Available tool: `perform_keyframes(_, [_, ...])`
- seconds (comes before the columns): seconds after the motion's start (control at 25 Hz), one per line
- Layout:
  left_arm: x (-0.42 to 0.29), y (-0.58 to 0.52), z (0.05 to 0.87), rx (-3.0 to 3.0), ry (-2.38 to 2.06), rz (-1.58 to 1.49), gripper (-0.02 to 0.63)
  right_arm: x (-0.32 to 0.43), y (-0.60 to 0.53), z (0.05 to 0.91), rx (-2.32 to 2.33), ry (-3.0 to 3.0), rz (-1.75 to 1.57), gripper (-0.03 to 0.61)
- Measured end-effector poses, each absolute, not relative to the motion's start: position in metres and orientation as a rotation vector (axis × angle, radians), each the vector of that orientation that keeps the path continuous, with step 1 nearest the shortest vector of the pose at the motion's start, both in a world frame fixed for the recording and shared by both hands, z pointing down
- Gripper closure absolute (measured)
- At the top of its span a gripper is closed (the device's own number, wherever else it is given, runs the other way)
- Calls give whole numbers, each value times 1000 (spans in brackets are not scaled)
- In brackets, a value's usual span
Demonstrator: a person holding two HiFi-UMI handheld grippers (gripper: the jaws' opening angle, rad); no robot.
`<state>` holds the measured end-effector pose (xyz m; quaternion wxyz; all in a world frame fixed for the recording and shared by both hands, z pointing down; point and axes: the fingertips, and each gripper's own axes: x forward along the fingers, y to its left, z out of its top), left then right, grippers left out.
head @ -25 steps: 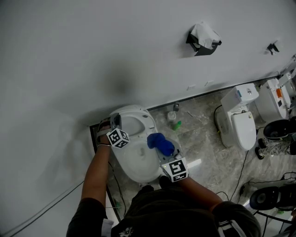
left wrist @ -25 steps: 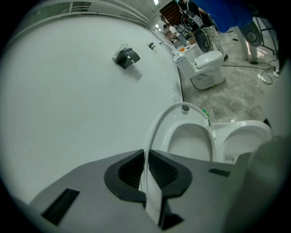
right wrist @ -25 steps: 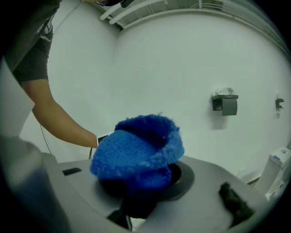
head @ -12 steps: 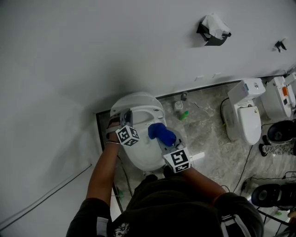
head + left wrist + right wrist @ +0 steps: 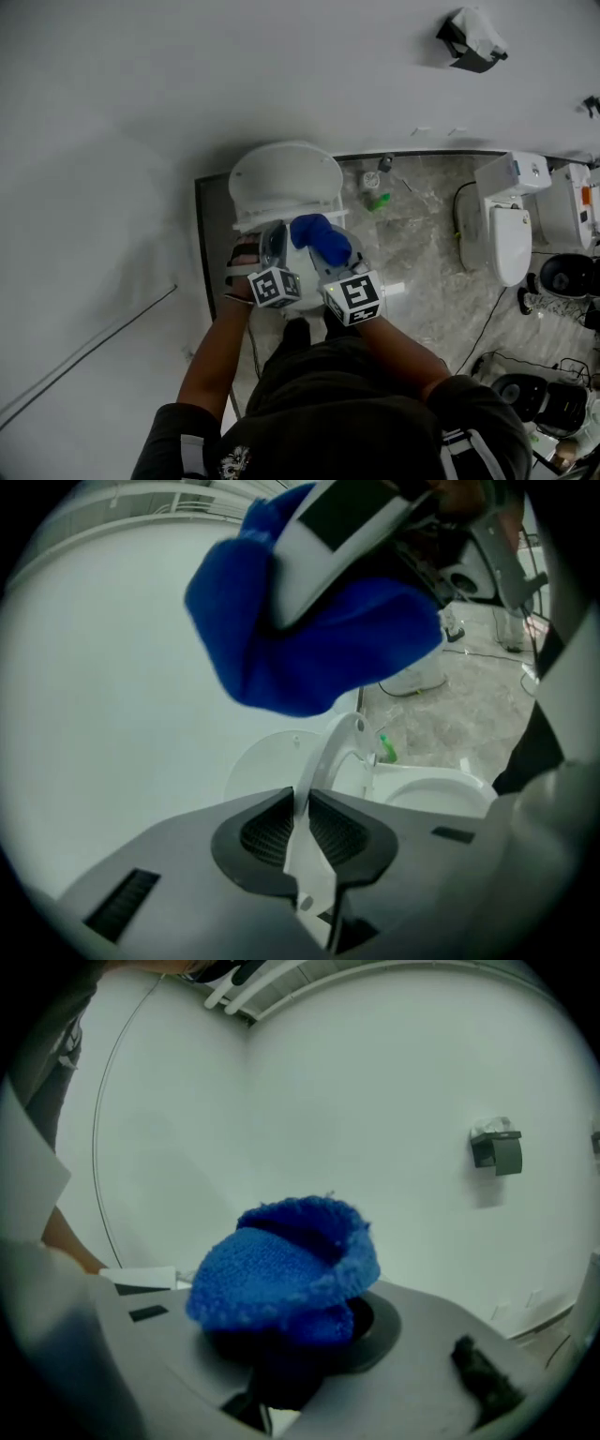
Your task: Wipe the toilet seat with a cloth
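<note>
White wall fills most of the head view, with grey marble floor [image 5: 427,253] to the right and a white toilet against the wall below you; its lid [image 5: 286,183] stands raised. Your left gripper [image 5: 302,832] has its jaws pressed onto the thin edge of the toilet seat [image 5: 323,761], which is lifted off the bowl [image 5: 441,794] and seen edge-on, in front of the lid. Your right gripper [image 5: 326,261] has its jaws clamped on a bunched blue cloth [image 5: 281,1269]; the cloth hangs in the air just above and beside the left gripper, and it looks apart from the seat. A green bottle [image 5: 378,201] lies on the floor near the base; a second toilet [image 5: 511,234] stands well apart to the right.

Risks from here, as a judgement: the pinch on the seat is narrow and on smooth plastic, so a push from the cloth could slide the seat out of the pads and let it drop onto the bowl; the cloth is balled up, so little of it would meet the seat, and the hard jaw tips could scrape instead; the two grippers sit close together, so a wide wiping stroke could knock one against the other; a loose fold could also pull free of the clamp.
</note>
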<state>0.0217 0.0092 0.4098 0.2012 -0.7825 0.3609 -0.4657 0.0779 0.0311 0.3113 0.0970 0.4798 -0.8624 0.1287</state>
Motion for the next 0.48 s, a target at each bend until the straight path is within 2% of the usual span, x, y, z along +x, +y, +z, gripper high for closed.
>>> perform_keyframes(0.2, [22,69,428,-2343,994,-1260,546,67,31,309,1441,-2573,393,482])
perform_keyframes(0.48, [24,141,462,-2449,882,-1316,546,92,38,307,1466,-2545,377,482])
